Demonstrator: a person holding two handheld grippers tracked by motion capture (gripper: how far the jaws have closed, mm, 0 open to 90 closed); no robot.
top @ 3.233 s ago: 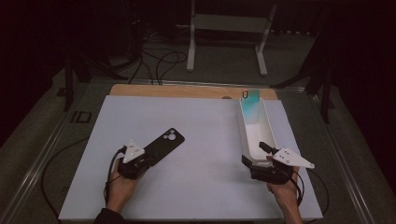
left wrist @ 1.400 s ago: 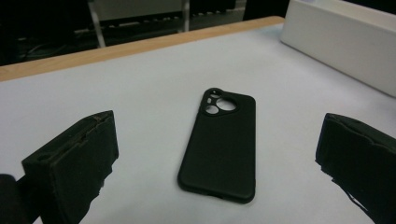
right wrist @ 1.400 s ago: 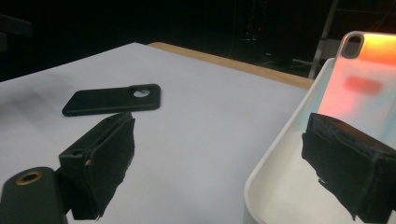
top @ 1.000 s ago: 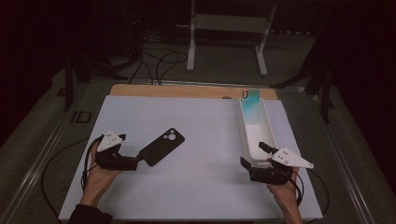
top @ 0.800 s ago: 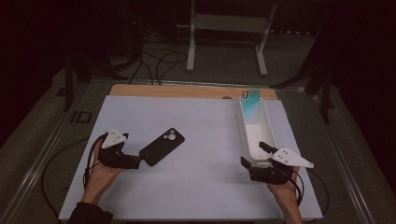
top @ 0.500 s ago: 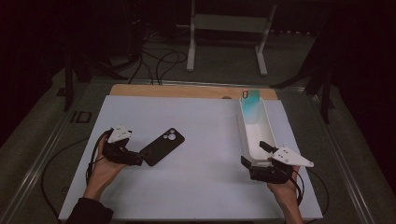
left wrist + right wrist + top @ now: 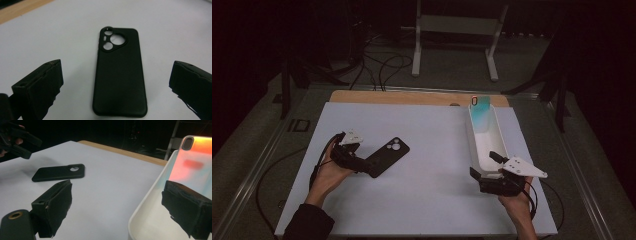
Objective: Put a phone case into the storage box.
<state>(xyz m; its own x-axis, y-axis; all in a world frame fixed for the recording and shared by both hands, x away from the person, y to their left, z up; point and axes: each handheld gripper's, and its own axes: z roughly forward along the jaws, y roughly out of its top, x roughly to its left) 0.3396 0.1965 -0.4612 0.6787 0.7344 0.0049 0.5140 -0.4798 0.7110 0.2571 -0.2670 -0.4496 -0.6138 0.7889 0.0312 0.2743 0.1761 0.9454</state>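
I'm lining up my left gripper (image 7: 362, 164), jaws spread wide, on the black phone case (image 7: 387, 156) lying flat on the worktop (image 7: 432, 135) toward my 10 o'clock, and next I judge I must close across its near end while my right gripper (image 7: 486, 176), jaws parted, straddles the white tray's (image 7: 499, 146) near wall.

phone case (image 7: 119, 75): you see matt black, smooth, rubbery-looking plastic
tray (image 7: 475, 145): white plastic, smooth, slight sheen
phone (image 7: 193, 165): glossy back, shifting orange to teal
bench (image 7: 432, 200): your white sheet is matt; bare wood edge behind
tongs pads (image 7: 41, 87): black, rough, foam-like
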